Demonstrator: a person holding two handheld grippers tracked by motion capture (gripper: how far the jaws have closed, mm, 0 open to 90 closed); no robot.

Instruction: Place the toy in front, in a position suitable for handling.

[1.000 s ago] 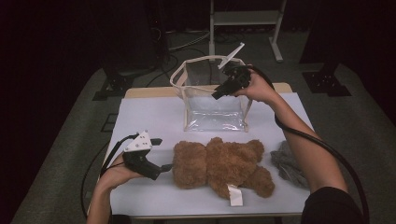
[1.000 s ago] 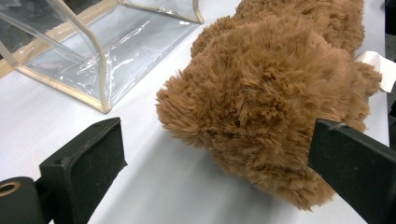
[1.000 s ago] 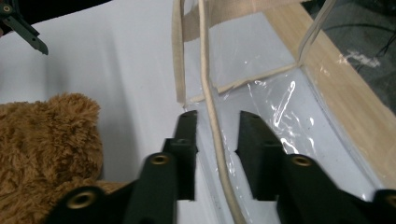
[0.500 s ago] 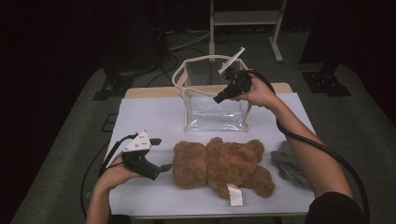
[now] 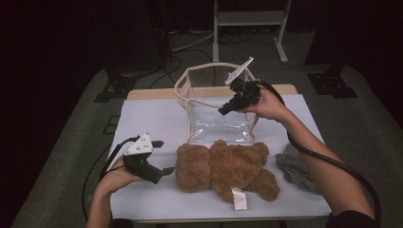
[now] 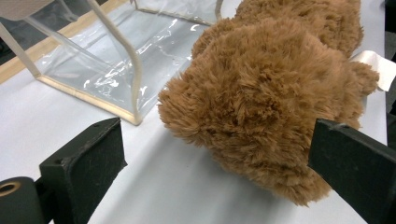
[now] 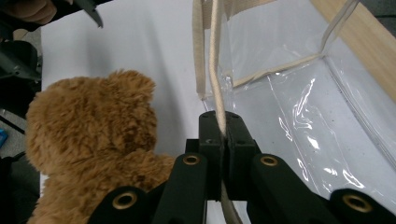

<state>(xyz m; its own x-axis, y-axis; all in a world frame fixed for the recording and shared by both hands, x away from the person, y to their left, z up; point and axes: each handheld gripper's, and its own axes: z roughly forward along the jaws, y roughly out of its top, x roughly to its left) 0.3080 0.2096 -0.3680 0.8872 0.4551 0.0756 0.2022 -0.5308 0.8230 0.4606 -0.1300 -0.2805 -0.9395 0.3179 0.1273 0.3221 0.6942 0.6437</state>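
On the worktop [image 5: 152,114]: white sheet over pale wood; smooth and flat
Bag [image 5: 216,126]: clear glossy plastic, boxy, cream fabric piping; stood upright at mid-worktop, mouth upward
Rim cord [image 7: 215,70]: cream woven piping; pinched between the right tool's jaws
Teddy bear [image 5: 223,166]: shaggy brown plush, rounded; laid just in front of the bag, long axis across the worktop, head toward the left tool
Cloth [image 5: 294,166]: grey, fuzzy, crumpled; beside the bear
Right tool [image 5: 228,108]: clamped on the cord; jaws just closed
Left tool [image 5: 164,156]: black flat jaws spread wide, nothing gripped; bear's head between them, untouched
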